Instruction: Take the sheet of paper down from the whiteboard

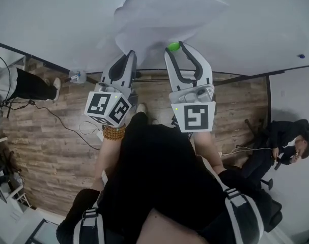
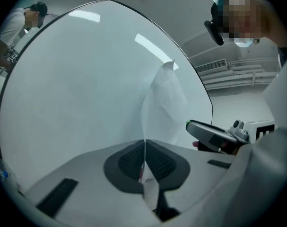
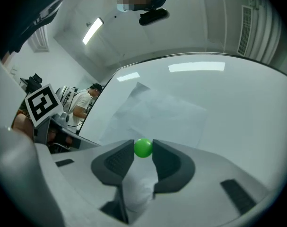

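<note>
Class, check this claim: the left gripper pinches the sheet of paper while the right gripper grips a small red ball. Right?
Not quite: the small ball in the right gripper is green, not red, as the right gripper view shows. The left gripper does pinch the sheet of paper.

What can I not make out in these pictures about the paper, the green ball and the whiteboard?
- Head view: the lower edge of the sheet of paper is hidden behind the left gripper and the right gripper.
- Right gripper view: whether the green ball touches the whiteboard; the jaws closed on it hide its back.
- Left gripper view: the paper's face, because it is seen nearly edge-on.
</note>
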